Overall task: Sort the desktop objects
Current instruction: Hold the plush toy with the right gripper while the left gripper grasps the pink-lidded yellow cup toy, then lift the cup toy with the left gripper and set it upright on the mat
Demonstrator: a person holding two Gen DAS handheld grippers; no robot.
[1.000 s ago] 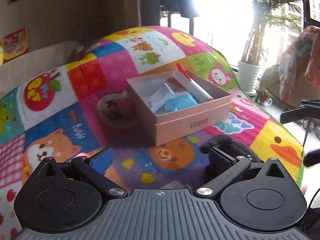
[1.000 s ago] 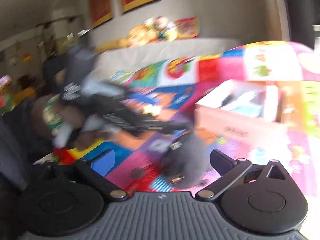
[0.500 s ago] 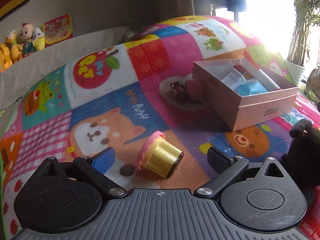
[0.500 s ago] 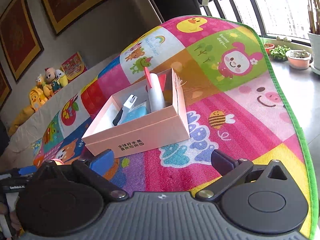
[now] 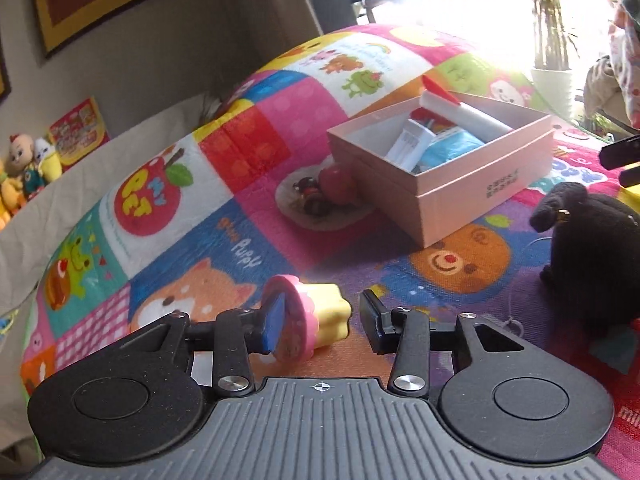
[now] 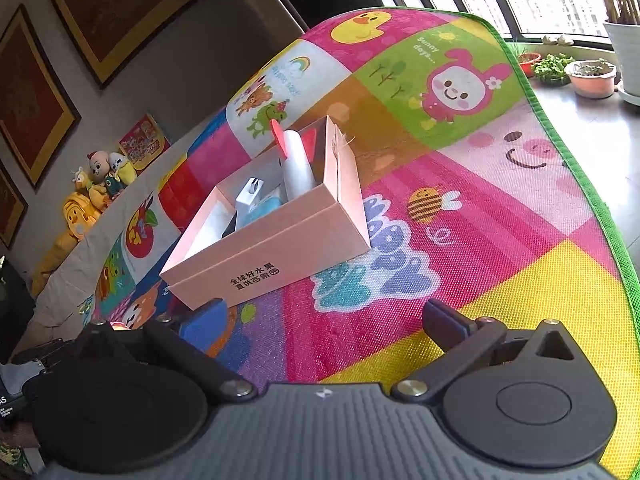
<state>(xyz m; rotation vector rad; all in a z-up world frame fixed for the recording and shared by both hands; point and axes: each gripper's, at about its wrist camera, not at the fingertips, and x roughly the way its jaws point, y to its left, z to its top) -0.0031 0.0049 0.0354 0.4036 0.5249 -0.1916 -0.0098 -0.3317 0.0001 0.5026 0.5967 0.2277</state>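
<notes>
Since half a second earlier, the jaws of the left gripper (image 5: 318, 322) had been drawn in from wide apart and were seen closing around the toy cupcake (image 5: 310, 326), which lay on its side on the patchwork play mat (image 5: 224, 240). Its pink frosting end was met by the blue-padded left finger (image 5: 274, 324), while a narrow gap was left between its yellow base and the black right finger (image 5: 372, 326), so no full grip was shown. Beyond the cupcake, an open pink box (image 5: 476, 192) was seen holding a white tube with a red cap (image 5: 464, 114), a blue pack and a white item, with a small plate of red and dark pieces (image 5: 324, 196) just beside its left wall. A black plush toy (image 5: 592, 248) was seen to the right. In the right wrist view, the right gripper (image 6: 324, 326) was held wide apart with nothing between its fingers, above the mat near the pink box (image 6: 276, 252).
</notes>
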